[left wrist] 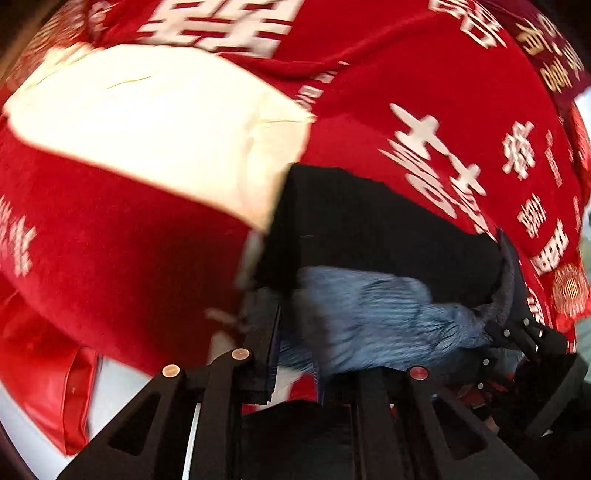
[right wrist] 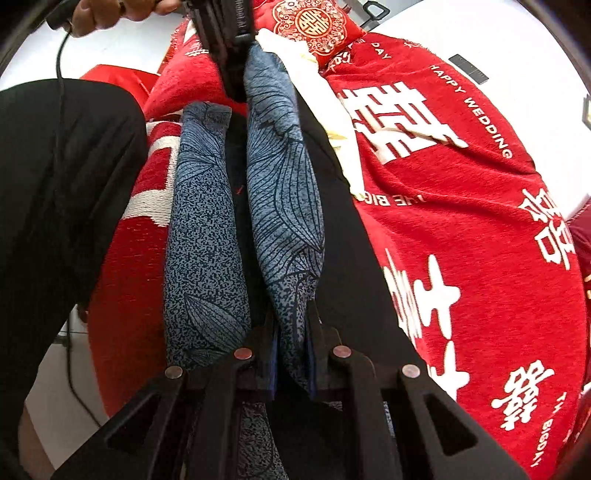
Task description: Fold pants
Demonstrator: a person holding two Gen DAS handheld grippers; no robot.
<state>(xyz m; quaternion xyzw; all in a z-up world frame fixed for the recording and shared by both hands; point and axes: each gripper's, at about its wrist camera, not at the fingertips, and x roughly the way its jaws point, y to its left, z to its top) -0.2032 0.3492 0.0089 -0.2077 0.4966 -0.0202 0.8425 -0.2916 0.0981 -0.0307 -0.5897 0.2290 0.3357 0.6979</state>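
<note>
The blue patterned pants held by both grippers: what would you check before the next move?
1. Right gripper shut on the blue patterned pants: ok.
2. Left gripper clamps the far end: ok.
3. Pants stretched between the grippers: ok.
4. Red blanket beneath is flat: not ok, it is rumpled.
5. Cream cloth clear of the pants: not ok.
6. Edges lined up: cannot tell.

left wrist view motion-smeared, white lettering on red blanket unreadable. pants hide right gripper pads. person's hand cut off by top edge.
</note>
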